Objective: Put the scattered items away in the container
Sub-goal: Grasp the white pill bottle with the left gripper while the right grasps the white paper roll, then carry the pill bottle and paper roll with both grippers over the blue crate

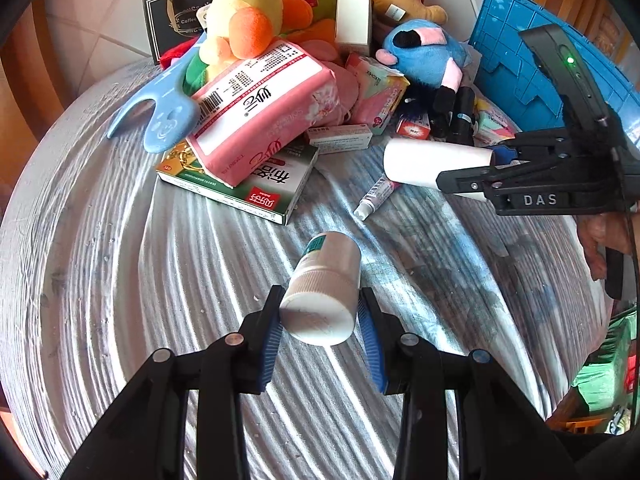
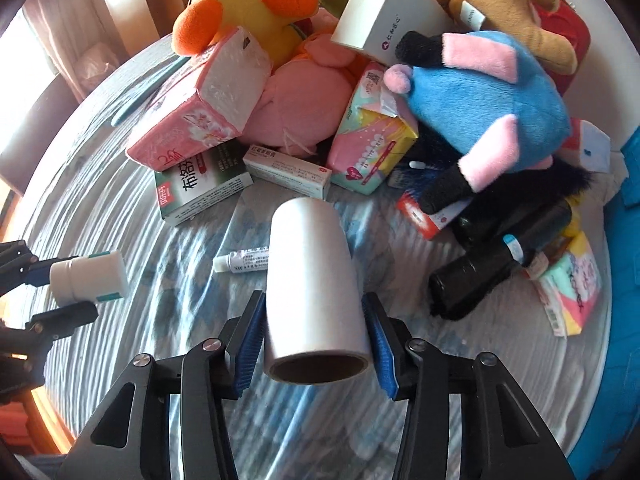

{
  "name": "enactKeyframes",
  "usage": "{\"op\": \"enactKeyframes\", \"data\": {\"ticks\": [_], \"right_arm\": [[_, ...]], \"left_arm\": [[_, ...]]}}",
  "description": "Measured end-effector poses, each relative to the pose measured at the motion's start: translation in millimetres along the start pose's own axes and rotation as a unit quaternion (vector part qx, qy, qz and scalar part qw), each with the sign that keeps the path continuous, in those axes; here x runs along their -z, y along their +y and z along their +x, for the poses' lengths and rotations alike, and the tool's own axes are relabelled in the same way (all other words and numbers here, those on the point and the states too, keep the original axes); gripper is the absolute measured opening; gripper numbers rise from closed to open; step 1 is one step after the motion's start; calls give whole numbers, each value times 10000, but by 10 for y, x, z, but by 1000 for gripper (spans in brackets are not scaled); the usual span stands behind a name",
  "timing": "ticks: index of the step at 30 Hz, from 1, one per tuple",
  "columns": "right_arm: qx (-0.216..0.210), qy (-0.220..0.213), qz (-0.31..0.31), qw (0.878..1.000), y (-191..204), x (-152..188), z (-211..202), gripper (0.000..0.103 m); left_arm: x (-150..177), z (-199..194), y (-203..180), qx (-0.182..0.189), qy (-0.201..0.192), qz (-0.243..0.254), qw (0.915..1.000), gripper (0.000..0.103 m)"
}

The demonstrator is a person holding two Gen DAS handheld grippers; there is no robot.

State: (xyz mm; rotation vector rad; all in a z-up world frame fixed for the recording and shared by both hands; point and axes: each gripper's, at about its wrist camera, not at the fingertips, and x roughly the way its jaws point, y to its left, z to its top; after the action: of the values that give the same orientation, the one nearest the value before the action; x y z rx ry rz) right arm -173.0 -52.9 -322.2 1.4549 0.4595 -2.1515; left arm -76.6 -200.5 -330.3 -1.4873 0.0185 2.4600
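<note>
Right hand-held gripper (image 2: 316, 350) clamps white roll (image 2: 314, 284), long axis pointing away toward the pile

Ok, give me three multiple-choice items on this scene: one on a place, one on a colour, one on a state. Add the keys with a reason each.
1. Where does the small ointment tube lie?
A. on the bare tabletop, in front of the pile
B. inside the blue crate
C. on top of the yellow duck plush

2. What colour is the band on the white pill bottle's label?
A. red
B. teal
C. purple

3. What is the right gripper doing?
A. hanging open and empty
B. closed on a white roll
C. closed on a black bottle

Key: 1 A, the tube rests on the striped tabletop near the green medicine box. 2 B, a teal band shows. 3 B, both blue pads press the white roll; the left gripper holds the bottle.
</note>
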Motion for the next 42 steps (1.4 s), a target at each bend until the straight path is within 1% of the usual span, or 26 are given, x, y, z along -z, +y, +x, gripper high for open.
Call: {"op": "enactKeyframes", "data": {"ticks": [4, 6, 10, 12, 20, 25, 28, 31, 38, 42], "right_arm": [[-23, -32, 91, 10000, 29, 94, -169, 45], [-42, -68, 147, 9999, -33, 247, -300, 45], [-45, -139, 206, 9997, -135, 367, -573, 45], [-40, -214, 248, 9995, -225, 399, -626, 45], [-17, -703, 378, 9968, -439, 460, -1445, 45], [-72, -1113, 447, 9928, -559, 488, -1950, 45], [-110, -1343, 454, 9898, -674, 544, -2268, 45], [-122, -1550, 429, 9869, -805, 605, -2569, 45], [-109, -2089, 529, 9764, -1239, 777, -3253, 45], [-40, -2398, 647, 9687, -1543, 916, -3627, 45]], "left_arm": [[9, -67, -47, -43, -29, 12, 10000, 36], [3, -119, -69, -63, -68, -10, 10000, 36], [-34, -233, -124, -147, -152, -38, 9998, 36], [-70, -312, -164, -178, -226, -39, 9996, 36], [-341, -727, -437, -383, -566, -12, 9977, 36], [-585, -1065, -702, -502, -888, 3, 9948, 36], [-724, -1268, -907, -652, -1085, 55, 9919, 36], [-862, -1443, -1096, -702, -1240, 38, 9898, 36], [-1217, -1700, -1605, -721, -1432, 81, 9870, 36], [-1461, -1835, -1989, -702, -1584, 221, 9846, 36]]}}
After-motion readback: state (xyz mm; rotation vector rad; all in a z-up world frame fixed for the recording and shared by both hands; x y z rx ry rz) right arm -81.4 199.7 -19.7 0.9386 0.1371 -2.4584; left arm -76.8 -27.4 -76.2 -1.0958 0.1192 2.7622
